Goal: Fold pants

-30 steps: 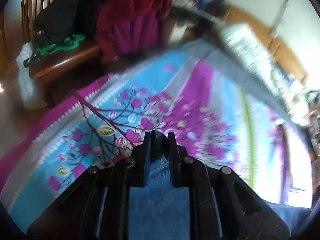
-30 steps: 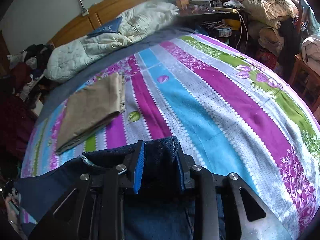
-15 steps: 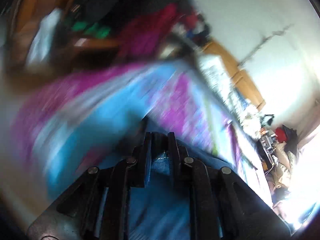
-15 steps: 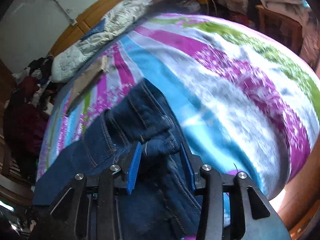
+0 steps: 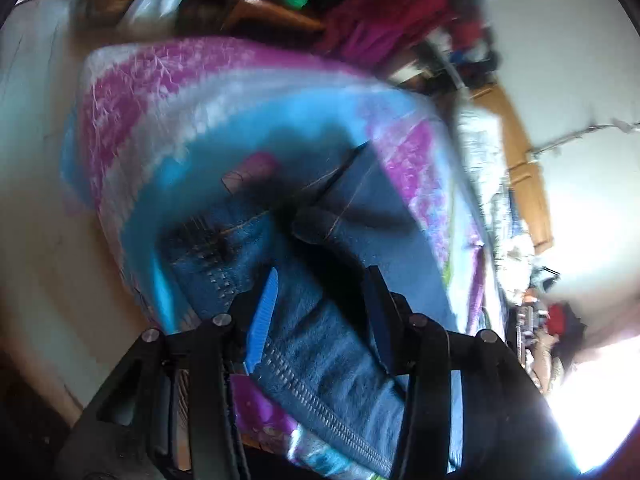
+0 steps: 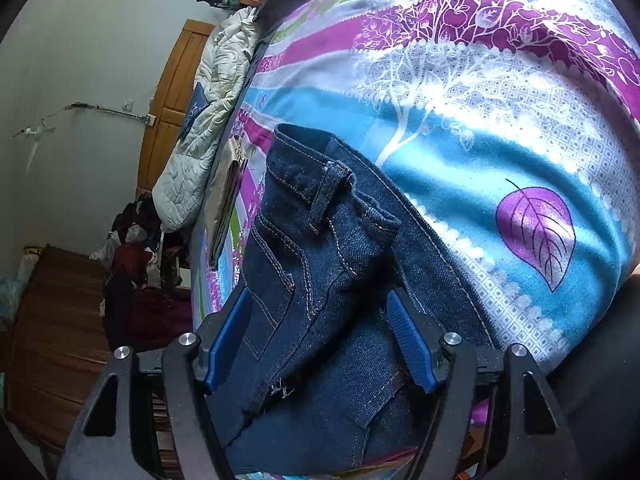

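Dark blue jeans [image 6: 320, 220] lie on the striped floral bedsheet [image 6: 480, 120] near the bed's edge, waistband and belt loop facing away from me. My right gripper [image 6: 319, 294] is open, its blue pads [image 6: 412, 344] spread wide on either side of the denim. In the left wrist view, the jeans [image 5: 352, 208] rest on the sheet [image 5: 200, 92] at the bed's corner. The left gripper [image 5: 323, 276] is open too, with denim lying loose between its fingers. That view is motion-blurred.
A folded tan garment [image 6: 228, 188] lies farther up the bed beside a pale quilt [image 6: 208, 120] against the wooden headboard [image 6: 172, 92]. Piled clothes [image 6: 132, 240] sit past the bedside. Red garments [image 5: 380, 20] hang beyond the bed; floor [image 5: 36, 160] lies left of the corner.
Both grippers were shut on the jeans and carried them down to the bed's edge. Both have opened and let go; the jeans now rest on the sheet.
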Available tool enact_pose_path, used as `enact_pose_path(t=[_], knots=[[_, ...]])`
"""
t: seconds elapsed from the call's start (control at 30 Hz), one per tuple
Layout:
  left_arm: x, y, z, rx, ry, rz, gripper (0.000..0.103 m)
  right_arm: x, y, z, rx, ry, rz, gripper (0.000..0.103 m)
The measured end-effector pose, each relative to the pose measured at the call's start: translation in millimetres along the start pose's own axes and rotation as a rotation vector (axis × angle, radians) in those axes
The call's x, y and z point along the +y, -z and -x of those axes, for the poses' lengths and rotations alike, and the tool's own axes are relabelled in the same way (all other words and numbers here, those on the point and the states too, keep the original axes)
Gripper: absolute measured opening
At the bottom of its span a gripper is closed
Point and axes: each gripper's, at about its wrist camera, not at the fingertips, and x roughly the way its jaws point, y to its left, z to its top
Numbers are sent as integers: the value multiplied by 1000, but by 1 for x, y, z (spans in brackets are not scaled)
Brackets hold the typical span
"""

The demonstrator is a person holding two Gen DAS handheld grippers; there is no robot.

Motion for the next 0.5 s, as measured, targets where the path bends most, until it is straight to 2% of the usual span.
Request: enact_pose_path(t=[0.07, 0.13, 0.23, 0.3, 0.37, 0.5], knots=[[-3, -6, -10, -8, -25, 50, 50, -5, 0, 4, 3, -14, -31, 75], [-7, -14, -19, -1, -29, 97, 49, -13, 0, 11, -9, -22, -64, 75], [-17, -23, -25, -8, -33, 114, 47, -22, 4, 21, -23, -89, -106, 75], [-23, -28, -26, -10, -60, 84, 38, -20, 5, 21, -13, -131, -111, 75], [-15, -30, -22, -9, -81, 65, 24, -15, 8, 16, 8, -156, -100, 75], [-7, -31, -20, -1, -71, 83, 18, -8, 2, 0, 6, -114, -66, 75]])
